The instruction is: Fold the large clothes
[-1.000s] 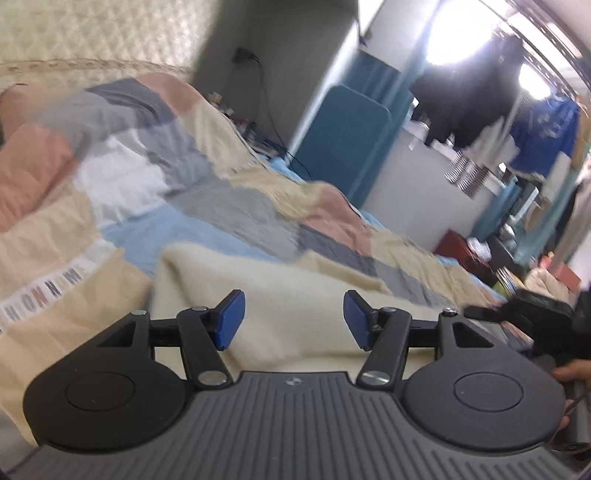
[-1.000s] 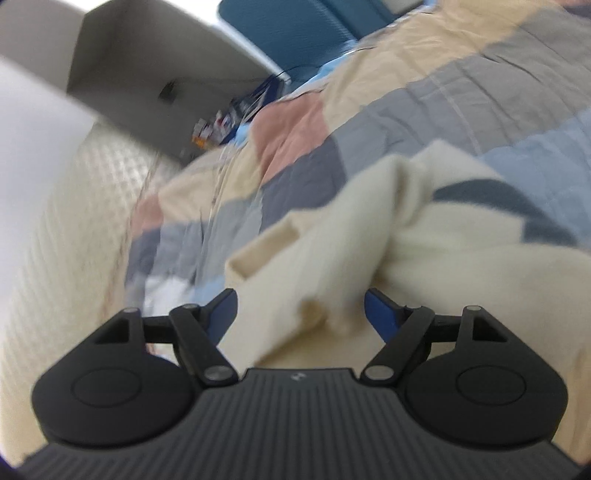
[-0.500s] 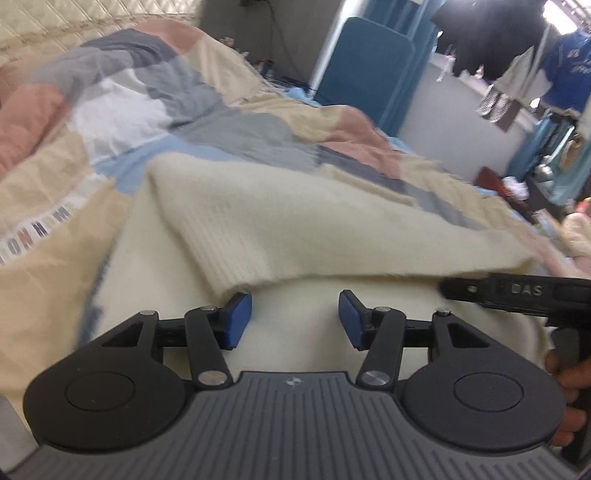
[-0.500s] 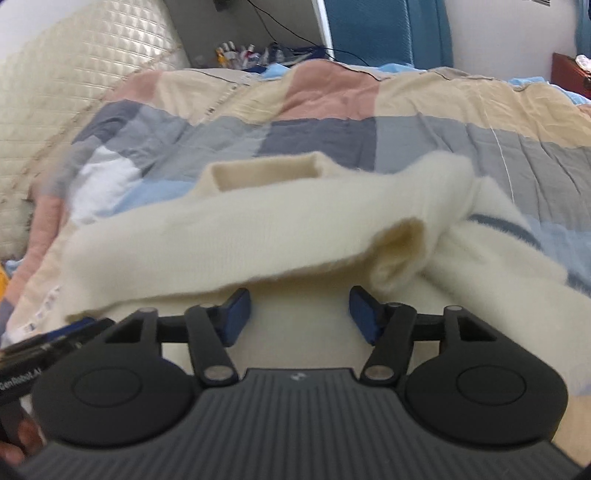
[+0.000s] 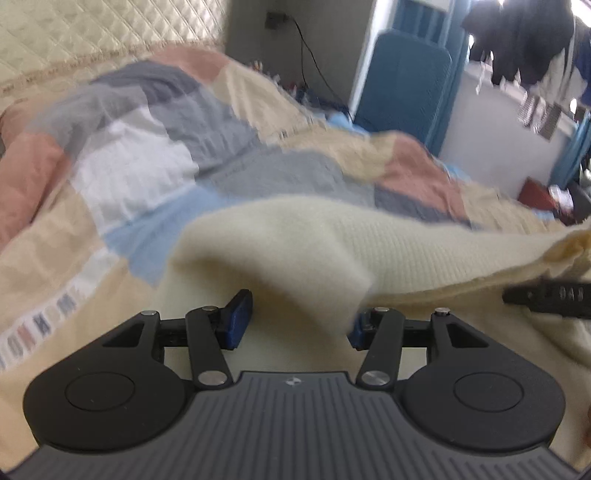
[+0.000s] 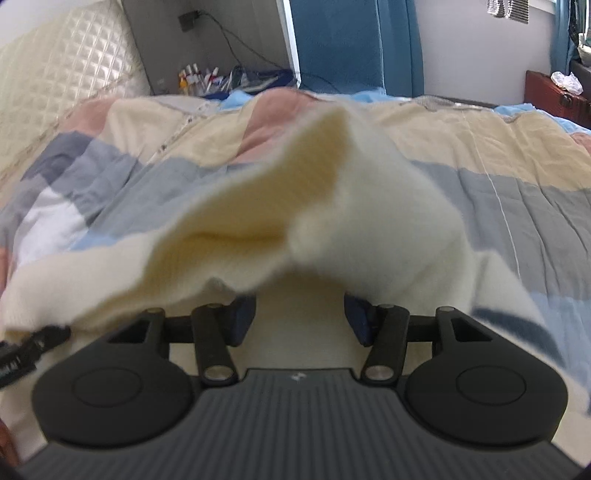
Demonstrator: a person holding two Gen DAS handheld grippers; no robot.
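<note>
A cream knitted sweater [image 5: 369,251] lies on the patchwork quilt [image 5: 147,173] of a bed. In the left wrist view a fold of it hangs over my left gripper [image 5: 295,325], whose blue pads stand wide apart; the right pad is partly hidden by cloth. In the right wrist view the sweater [image 6: 332,206] rises in a peak over my right gripper [image 6: 299,321], also open, with cloth draped on both fingertips. The right gripper's black body [image 5: 546,295] shows at the left view's right edge.
A padded cream headboard [image 6: 62,74] stands at the bed's head. A blue panel [image 5: 402,85] and a cluttered bedside spot with bottles [image 6: 207,79] lie beyond the bed. Dark clothes [image 5: 517,33] hang by the window. A red box [image 6: 554,96] sits far right.
The sweater edge has lifted and bunched up over both grippers. Both sets of jaws have widened slightly and stay open. The views have tilted up a little.
</note>
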